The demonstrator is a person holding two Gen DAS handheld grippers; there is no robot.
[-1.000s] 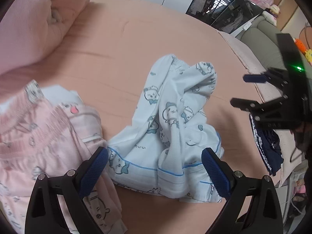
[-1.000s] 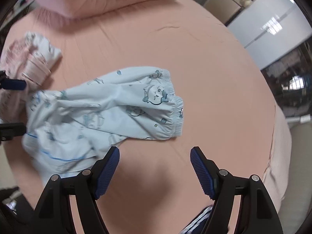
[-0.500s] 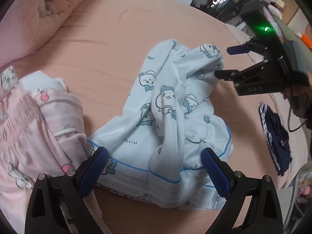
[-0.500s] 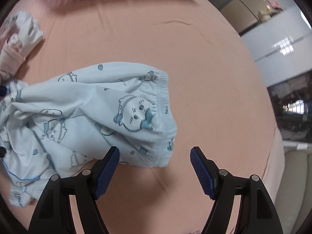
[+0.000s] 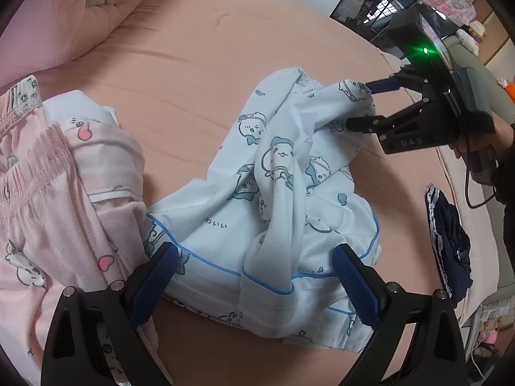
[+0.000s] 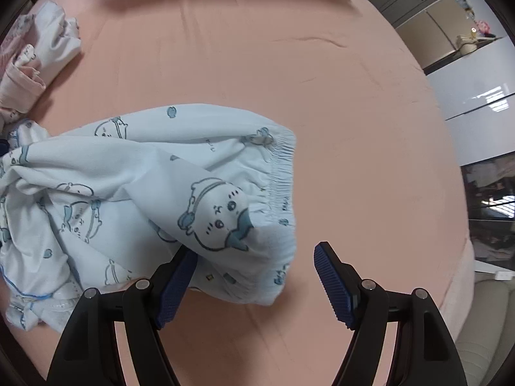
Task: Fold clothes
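Left of the left gripper (image 5: 256, 278), beyond its left finger: a rumpled heap of pink clothes (image 5: 61, 193) on the peach bed sheet (image 5: 199, 54). Between and just ahead of its jaws, spread wide and holding nothing: the blue-piped hem end of the pale blue printed pyjama garment (image 5: 283, 199), bunched and twisted, with a rolled fold running away from the jaws toward the far elastic band. Right of the jaws, well apart: a dark navy item (image 5: 449, 234) at the bed's edge. Right gripper (image 6: 256, 273), likewise spread wide and gripping nothing, jaws straddling the gathered waistband corner (image 6: 276, 247), left finger tucked under or against cloth, right finger over bare sheet. Step in hand, by judgement: taking hold of both ends to spread the garment flat ahead of any fold. Next move likely calls for closing on the elastic edge at one end and the piped hem at the other, then drawing apart along the length to undo the twist. Long axis roughly from one gripper to the other, waistband toward the right gripper, hem toward the left; crumpling blurs the exact line.
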